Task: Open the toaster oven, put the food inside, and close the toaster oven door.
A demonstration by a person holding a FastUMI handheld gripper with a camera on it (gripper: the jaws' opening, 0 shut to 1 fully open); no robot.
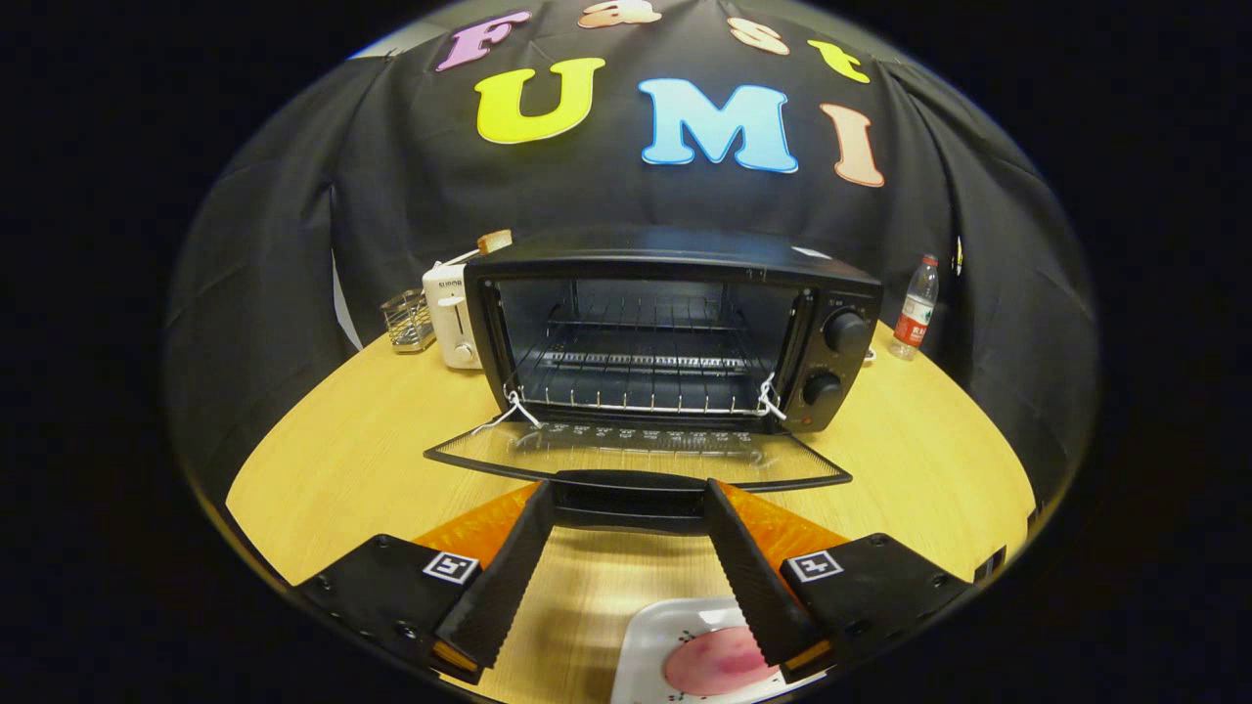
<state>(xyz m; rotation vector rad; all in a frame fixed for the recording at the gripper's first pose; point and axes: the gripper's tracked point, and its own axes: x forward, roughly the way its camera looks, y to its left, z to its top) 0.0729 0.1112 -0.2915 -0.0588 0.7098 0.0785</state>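
Toaster oven (675,332) stands on the wooden table (919,440) with its glass door (636,452) folded down flat toward the gripper (628,496), the wire rack inside bare. The jaws are spread wide, their tips at either end of the door's handle (628,496), which lies between them; whether they touch it cannot be told. Below the fingers, nearer than the door, a white plate (646,636) holds a round pink piece of food (709,662), partly hidden by the right finger. Left of the oven stand a white toaster (448,318) holding a bread slice (495,241) and a small wire rack (409,320). Right of it, a plastic bottle (916,308) stands near the table edge.
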